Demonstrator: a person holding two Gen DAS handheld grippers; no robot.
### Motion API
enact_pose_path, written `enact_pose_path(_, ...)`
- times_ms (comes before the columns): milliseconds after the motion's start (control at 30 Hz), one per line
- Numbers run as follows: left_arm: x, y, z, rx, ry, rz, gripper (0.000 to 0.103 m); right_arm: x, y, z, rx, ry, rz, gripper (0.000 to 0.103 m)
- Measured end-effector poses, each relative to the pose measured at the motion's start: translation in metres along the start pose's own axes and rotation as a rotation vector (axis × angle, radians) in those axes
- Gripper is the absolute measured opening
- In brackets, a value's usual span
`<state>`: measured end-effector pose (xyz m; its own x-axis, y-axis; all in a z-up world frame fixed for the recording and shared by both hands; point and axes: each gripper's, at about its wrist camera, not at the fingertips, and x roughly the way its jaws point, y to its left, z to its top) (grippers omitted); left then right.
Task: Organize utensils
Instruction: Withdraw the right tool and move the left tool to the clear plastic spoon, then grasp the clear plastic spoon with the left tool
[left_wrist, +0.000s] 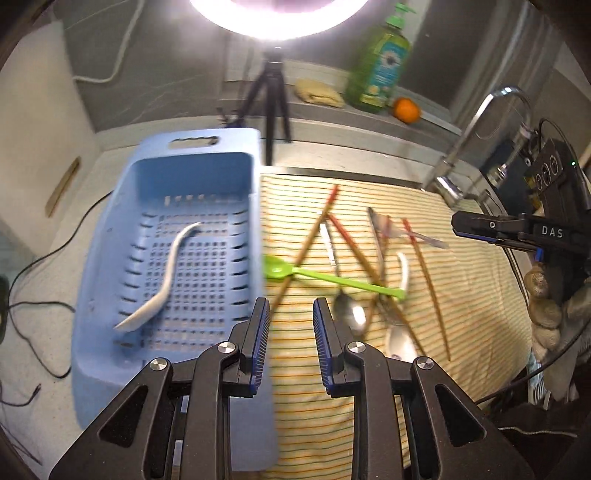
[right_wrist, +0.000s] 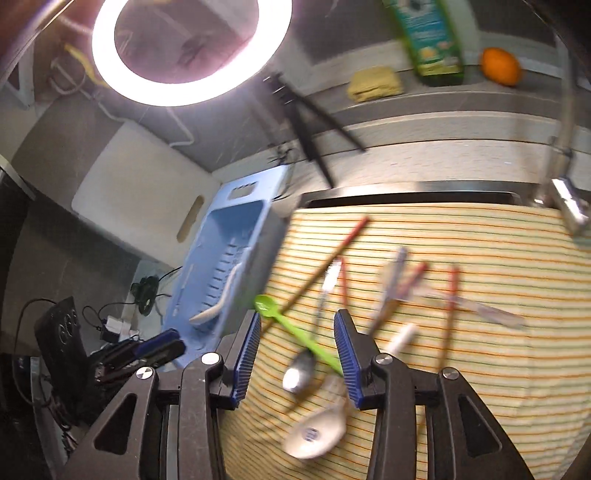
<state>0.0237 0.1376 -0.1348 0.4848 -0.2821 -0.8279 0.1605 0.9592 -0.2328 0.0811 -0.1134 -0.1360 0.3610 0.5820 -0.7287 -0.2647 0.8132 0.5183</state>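
Blue-padded jaws of the left gripper (left_wrist: 291, 325) spread wide, holding nothing, hovering over the near edge of the striped cloth (left_wrist: 461, 280) just beside the blue basket (left_wrist: 110, 229). Right gripper (right_wrist: 297, 334) likewise released and empty, poised above the green plastic spoon (right_wrist: 295, 334) and the metal spoon (right_wrist: 300, 371), probably choosing the next pick. Beyond them, scattered across the cloth in a crossed heap: wooden chopsticks (left_wrist: 310, 243), a white ceramic soup spoon (right_wrist: 317, 434), more cutlery too blurred to name. One white spoon (left_wrist: 162, 280) already lying in the basket, apparently the sorting destination. Cloth seemingly spread over the sink to give a flat working area. Farther back on the counter ledge: ring light tripod (left_wrist: 271, 99), soap bottle (left_wrist: 380, 70), orange (left_wrist: 406, 110).
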Motion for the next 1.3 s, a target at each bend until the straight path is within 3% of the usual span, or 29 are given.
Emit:
enact_pose_path(200,0.021,-0.048,0.010,0.114,0.037,-0.034,0.022,-0.021,-0.063,-0.021,0.067,0.005,-0.095,0.039)
enact_pose_path(400,0.046,-0.093,0.025,0.271,0.084,-0.060,0.022,-0.023,-0.091,-0.041,0.125,0.062,-0.120,0.039)
enact_pose_path(767,0.118,-0.163,0.070,0.638,0.233,-0.087,0.025,-0.043,-0.108,-0.065,0.187,0.037,-0.149,0.039)
enact_pose_path(933,0.154,-0.182,0.079,0.790,0.312,-0.051,0.025,-0.048,-0.117,-0.079,0.243,0.028,-0.154,0.039)
enact_pose_path(1300,0.189,-0.199,0.081,0.949,0.438,-0.034,0.025,-0.052,-0.126,-0.088,0.326,0.018,-0.134,0.039)
